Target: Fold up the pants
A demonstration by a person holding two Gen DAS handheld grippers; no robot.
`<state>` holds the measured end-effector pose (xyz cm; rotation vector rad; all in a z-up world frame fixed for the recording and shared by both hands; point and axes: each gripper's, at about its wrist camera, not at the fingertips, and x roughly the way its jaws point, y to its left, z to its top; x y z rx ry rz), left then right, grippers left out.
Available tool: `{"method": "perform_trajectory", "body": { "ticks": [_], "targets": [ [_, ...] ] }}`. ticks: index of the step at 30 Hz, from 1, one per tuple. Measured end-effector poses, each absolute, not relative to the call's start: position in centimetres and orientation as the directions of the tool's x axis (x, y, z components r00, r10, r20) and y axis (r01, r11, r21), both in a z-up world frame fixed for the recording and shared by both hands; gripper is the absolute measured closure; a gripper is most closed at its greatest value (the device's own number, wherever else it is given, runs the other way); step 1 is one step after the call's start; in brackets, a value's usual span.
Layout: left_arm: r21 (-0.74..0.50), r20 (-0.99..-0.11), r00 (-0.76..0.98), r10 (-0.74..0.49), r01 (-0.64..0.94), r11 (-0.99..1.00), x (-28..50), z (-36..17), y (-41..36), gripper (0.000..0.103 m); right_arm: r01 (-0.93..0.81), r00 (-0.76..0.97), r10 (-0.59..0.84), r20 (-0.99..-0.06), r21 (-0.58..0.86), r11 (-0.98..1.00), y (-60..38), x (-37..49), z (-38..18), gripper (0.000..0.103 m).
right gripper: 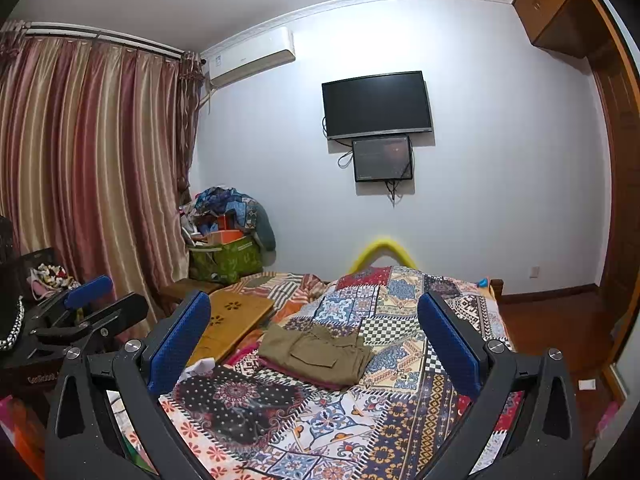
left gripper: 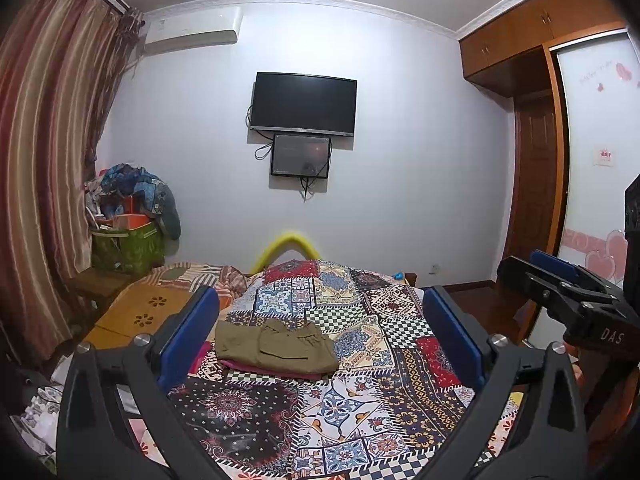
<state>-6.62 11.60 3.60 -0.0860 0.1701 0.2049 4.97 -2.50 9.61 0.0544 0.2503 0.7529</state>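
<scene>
Olive-green pants lie folded in a compact rectangle on the patchwork bed cover, on top of a folded dark red garment. The pants also show in the right wrist view. My left gripper is open and empty, held above and short of the pants. My right gripper is open and empty, also held back above the bed. The right gripper shows at the right edge of the left wrist view; the left gripper shows at the left edge of the right wrist view.
A wooden lap table lies on the bed left of the pants. A green bin piled with cloth stands by the striped curtain. A TV hangs on the far wall. A wardrobe stands right.
</scene>
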Motion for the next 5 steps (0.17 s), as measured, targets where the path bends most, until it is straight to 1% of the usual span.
{"method": "perform_trajectory", "body": {
  "ticks": [5],
  "targets": [
    [-0.073,-0.179,0.965,0.192,-0.207,0.976,-6.55,3.54,11.62,0.0,-0.667,0.703,0.681,-0.207,0.143,0.732,-2.4,5.09,9.62,0.0]
  ]
}}
